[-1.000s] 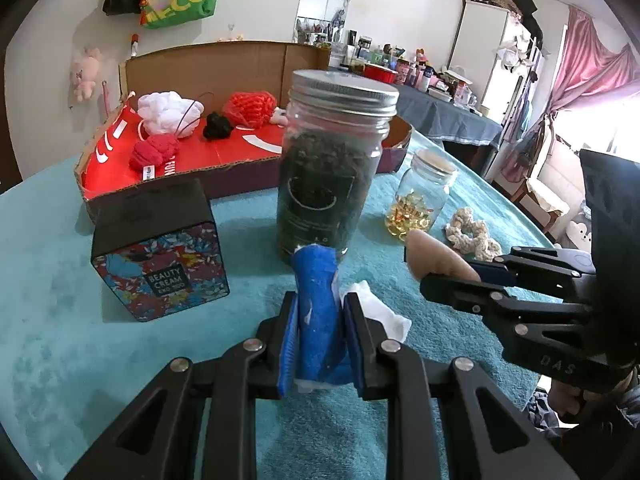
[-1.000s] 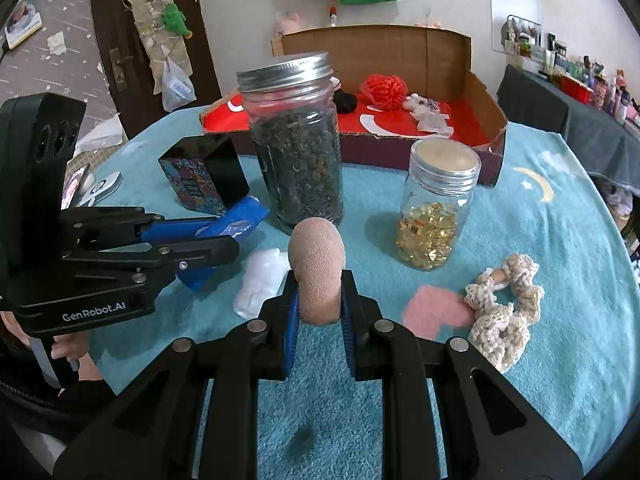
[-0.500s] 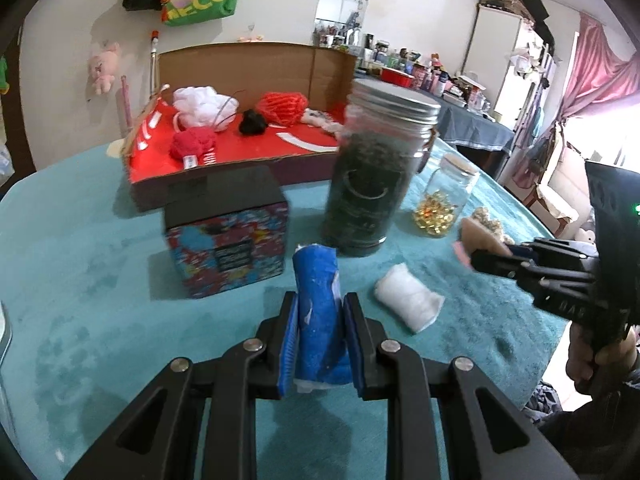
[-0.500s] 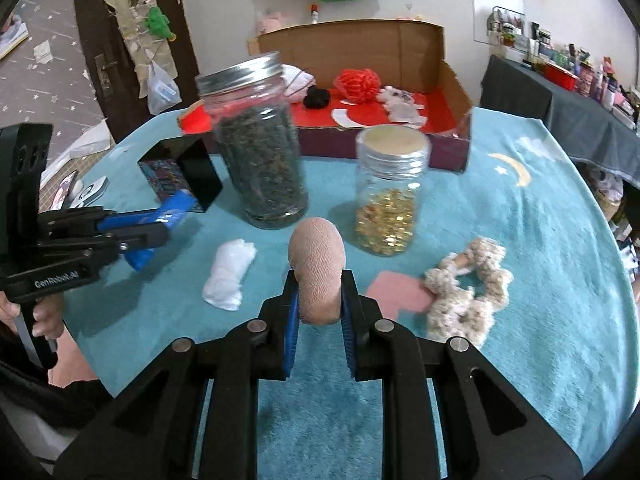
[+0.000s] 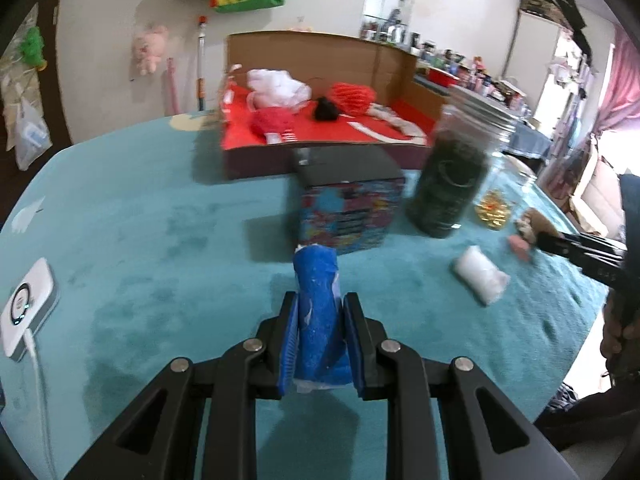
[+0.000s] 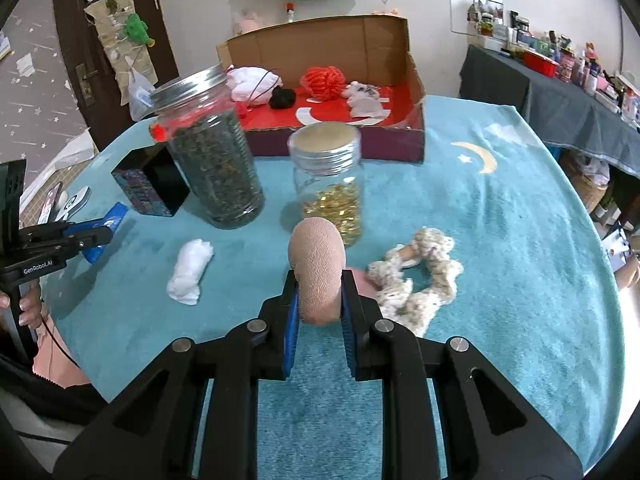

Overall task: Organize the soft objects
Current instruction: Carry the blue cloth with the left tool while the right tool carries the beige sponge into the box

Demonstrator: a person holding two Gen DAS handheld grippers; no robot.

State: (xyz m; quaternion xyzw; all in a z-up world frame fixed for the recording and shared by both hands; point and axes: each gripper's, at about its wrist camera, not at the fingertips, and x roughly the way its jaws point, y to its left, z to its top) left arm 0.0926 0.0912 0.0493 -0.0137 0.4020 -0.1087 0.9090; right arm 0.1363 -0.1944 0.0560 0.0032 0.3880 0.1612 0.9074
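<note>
My left gripper (image 5: 320, 312) is shut on a blue soft roll (image 5: 318, 292) and holds it above the teal tablecloth; it also shows in the right wrist view (image 6: 100, 232). My right gripper (image 6: 318, 280) is shut on a beige soft pad (image 6: 318, 264). A white soft bundle (image 6: 190, 270) lies on the cloth between the grippers, also in the left wrist view (image 5: 480, 278). A cream crocheted scrunchie (image 6: 416, 276) lies to the right. The open cardboard box (image 6: 336, 80) with a red floor holds several soft things at the back.
A tall jar of dark leaves (image 6: 212, 152), a small jar of gold capsules (image 6: 330, 176) and a patterned box with a black lid (image 5: 348, 200) stand between the grippers and the cardboard box. A white device with a cable (image 5: 24, 312) lies at the left.
Both grippers have pulled back and risen with their soft things still held. The left view has swung left, so the jars now sit further right.
</note>
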